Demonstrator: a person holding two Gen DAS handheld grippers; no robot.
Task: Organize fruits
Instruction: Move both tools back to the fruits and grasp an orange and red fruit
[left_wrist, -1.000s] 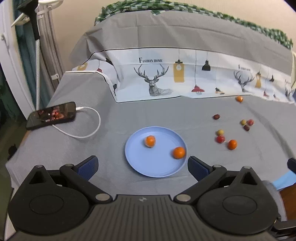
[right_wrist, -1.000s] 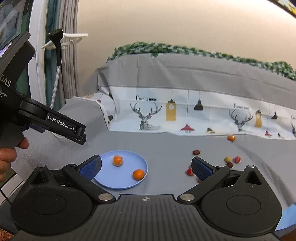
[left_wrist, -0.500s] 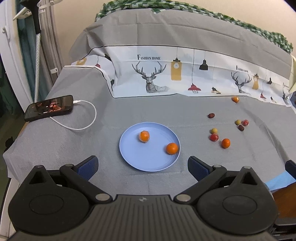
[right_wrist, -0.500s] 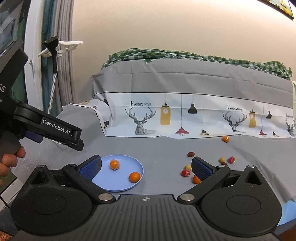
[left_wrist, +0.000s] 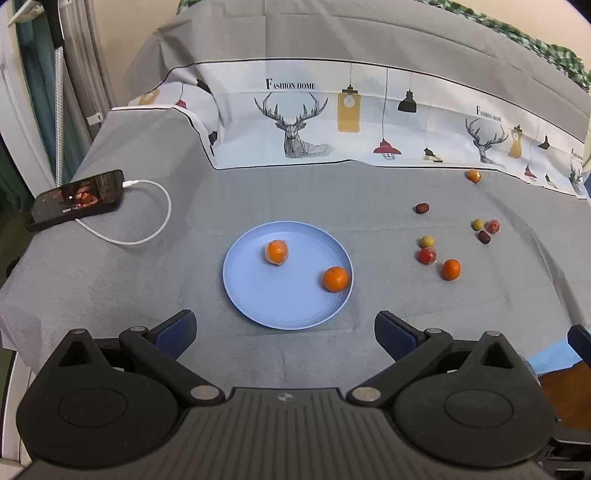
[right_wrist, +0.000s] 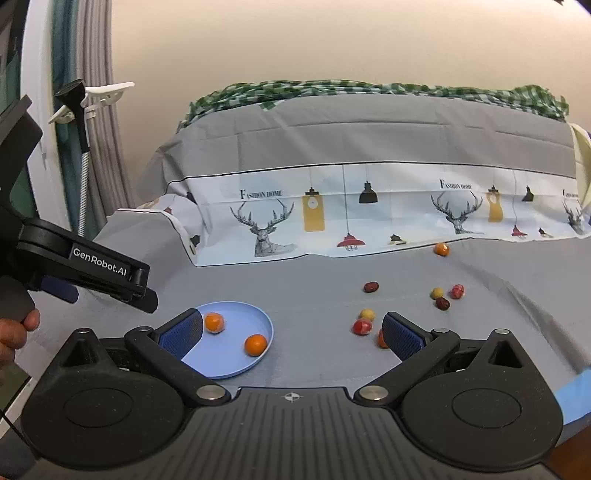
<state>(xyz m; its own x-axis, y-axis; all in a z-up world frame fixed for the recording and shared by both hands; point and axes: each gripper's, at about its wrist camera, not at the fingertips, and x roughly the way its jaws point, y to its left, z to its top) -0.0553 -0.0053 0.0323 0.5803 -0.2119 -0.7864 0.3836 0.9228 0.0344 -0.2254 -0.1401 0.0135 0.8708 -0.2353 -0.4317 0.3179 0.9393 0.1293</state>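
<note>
Two sets of fingers are ours, both spread wide and holding nothing. Far left of our left gripper (left_wrist: 283, 330) lies a phone (left_wrist: 77, 199) with a white cable (left_wrist: 147, 218) on the grey-covered worktop (left_wrist: 184, 280). Just ahead, between its fingers, sits the blue plate (left_wrist: 280, 306) carrying two oranges (left_wrist: 276, 252), (left_wrist: 335, 279). Ahead and right of those fingers we see loose fruit on the cloth: a red one (left_wrist: 427, 255), an orange one (left_wrist: 451, 269), yellow ones (left_wrist: 427, 241) and dark ones (left_wrist: 422, 208). Our right gripper (right_wrist: 291, 332) hovers with the plate by its left finger and the loose fruit by its right.
</note>
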